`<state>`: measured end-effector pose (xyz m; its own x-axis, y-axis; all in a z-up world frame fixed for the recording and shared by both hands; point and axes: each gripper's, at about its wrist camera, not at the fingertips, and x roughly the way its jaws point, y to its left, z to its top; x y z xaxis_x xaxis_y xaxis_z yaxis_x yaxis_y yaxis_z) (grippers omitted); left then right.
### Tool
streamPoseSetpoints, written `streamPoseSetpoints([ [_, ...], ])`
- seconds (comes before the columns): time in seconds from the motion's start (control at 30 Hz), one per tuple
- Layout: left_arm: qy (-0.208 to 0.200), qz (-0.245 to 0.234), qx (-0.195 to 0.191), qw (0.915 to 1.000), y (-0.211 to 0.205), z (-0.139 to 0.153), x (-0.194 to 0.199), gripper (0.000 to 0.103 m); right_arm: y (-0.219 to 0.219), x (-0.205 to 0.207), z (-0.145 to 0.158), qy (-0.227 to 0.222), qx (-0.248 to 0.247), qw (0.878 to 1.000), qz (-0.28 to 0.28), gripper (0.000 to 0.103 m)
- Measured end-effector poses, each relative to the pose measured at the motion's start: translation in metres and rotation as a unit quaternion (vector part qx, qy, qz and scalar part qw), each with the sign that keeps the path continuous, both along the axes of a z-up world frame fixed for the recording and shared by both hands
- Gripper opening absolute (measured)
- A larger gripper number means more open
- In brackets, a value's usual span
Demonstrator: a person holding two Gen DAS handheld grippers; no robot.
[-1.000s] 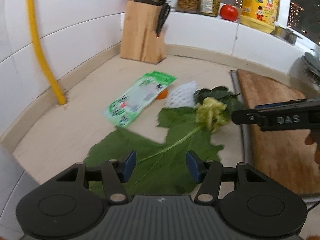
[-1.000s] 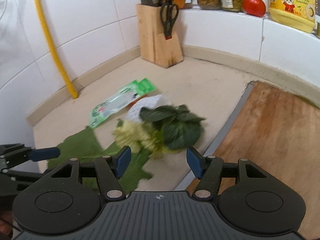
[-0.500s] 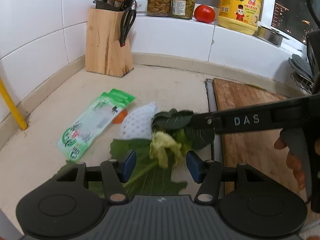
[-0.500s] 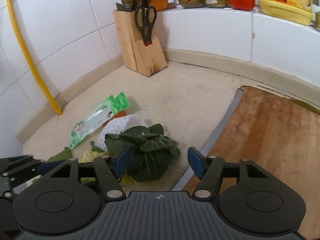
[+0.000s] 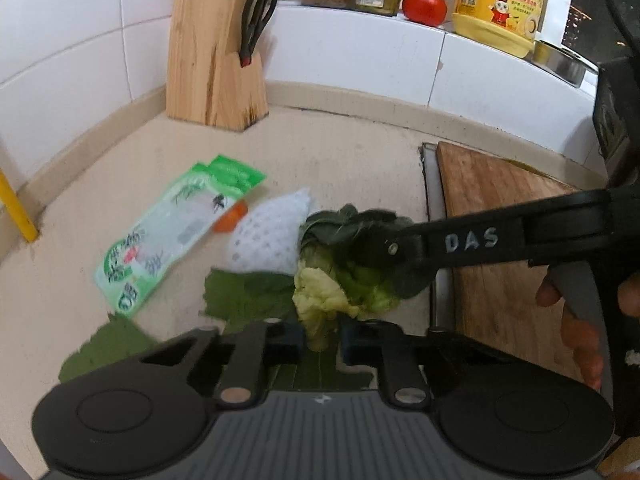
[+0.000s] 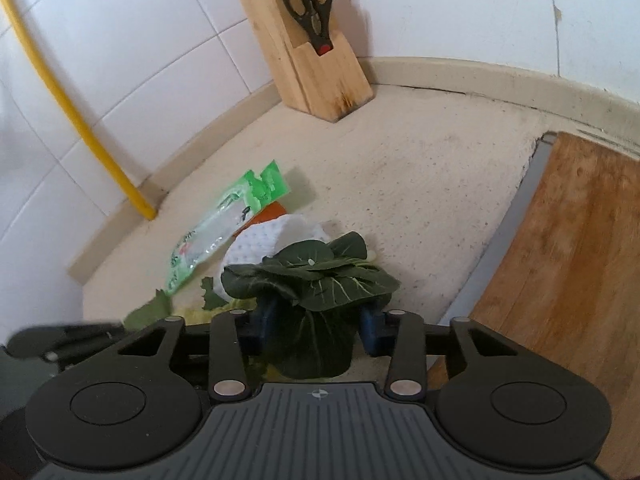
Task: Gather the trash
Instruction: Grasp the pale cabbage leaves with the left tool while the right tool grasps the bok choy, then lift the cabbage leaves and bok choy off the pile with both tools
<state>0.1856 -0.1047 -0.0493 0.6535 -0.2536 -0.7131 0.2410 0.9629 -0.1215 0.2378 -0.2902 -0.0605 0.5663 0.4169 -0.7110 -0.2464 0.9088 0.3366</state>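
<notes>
A pile of scraps lies on the beige counter. My left gripper (image 5: 320, 339) has its jaws closing, and its pads pinch the pale yellow-green cabbage scrap (image 5: 320, 300). That scrap rests on a large flat green leaf (image 5: 248, 296). My right gripper (image 6: 318, 326) is closing too, with the dark leafy greens (image 6: 316, 276) filling the gap between its blue pads. It reaches in from the right in the left wrist view, over the same dark greens (image 5: 352, 224). Behind them lie a white foam net (image 5: 268, 240), a green plastic wrapper (image 5: 176, 236) and an orange bit (image 5: 230, 220).
A wooden cutting board (image 5: 500, 240) lies to the right of the pile, with a person's hand (image 5: 580, 320) over it. A knife block (image 5: 214, 60) with scissors stands in the back corner. Jars, a tomato (image 5: 424, 6) and a yellow bottle (image 5: 500, 4) line the ledge. A yellow pipe (image 6: 72, 108) runs down the left wall.
Both grippers moved forward into the pile. The left jaws narrowed onto the pale cabbage scrap and the right jaws narrowed around the dark greens.
</notes>
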Motion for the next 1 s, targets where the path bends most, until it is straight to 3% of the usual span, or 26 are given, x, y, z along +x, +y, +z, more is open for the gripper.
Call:
streamPoseSetpoints([
  [0.07, -0.001, 0.005, -0.009, 0.9999, 0.005, 0.002, -0.003, 0.006, -0.002, -0.002, 0.001, 0.001, 0.004, 1.000, -0.004, 0.045],
  [0.5, -0.015, 0.009, -0.028, 0.9995, 0.023, 0.016, -0.026, 0.005, -0.022, -0.030, 0.022, -0.007, 0.042, 0.999, -0.023, 0.041],
  [0.6, -0.024, 0.009, -0.013, 0.9996, 0.017, 0.014, -0.021, 0.026, -0.023, -0.032, 0.024, -0.012, 0.038, 0.999, -0.029, 0.041],
  [0.63, -0.027, 0.006, -0.010, 0.9996, 0.014, 0.013, -0.019, 0.040, -0.023, -0.032, 0.024, -0.012, 0.038, 0.999, -0.032, 0.041],
  [0.7, -0.039, 0.005, 0.008, 0.9992, 0.006, 0.011, -0.015, 0.047, -0.025, -0.032, 0.023, -0.011, 0.037, 0.999, -0.036, 0.041],
  [0.83, -0.031, -0.004, 0.027, 0.9991, -0.010, 0.006, 0.005, 0.045, -0.028, -0.033, 0.021, -0.009, 0.032, 0.999, -0.041, 0.041],
  [0.93, 0.003, 0.002, 0.041, 0.9991, -0.018, -0.005, 0.020, 0.021, -0.033, -0.031, 0.021, -0.009, 0.036, 0.998, -0.048, 0.041],
  [1.0, 0.006, -0.007, 0.040, 0.9991, -0.017, -0.005, 0.019, 0.012, -0.037, -0.030, 0.023, -0.012, 0.038, 0.998, -0.053, 0.041],
])
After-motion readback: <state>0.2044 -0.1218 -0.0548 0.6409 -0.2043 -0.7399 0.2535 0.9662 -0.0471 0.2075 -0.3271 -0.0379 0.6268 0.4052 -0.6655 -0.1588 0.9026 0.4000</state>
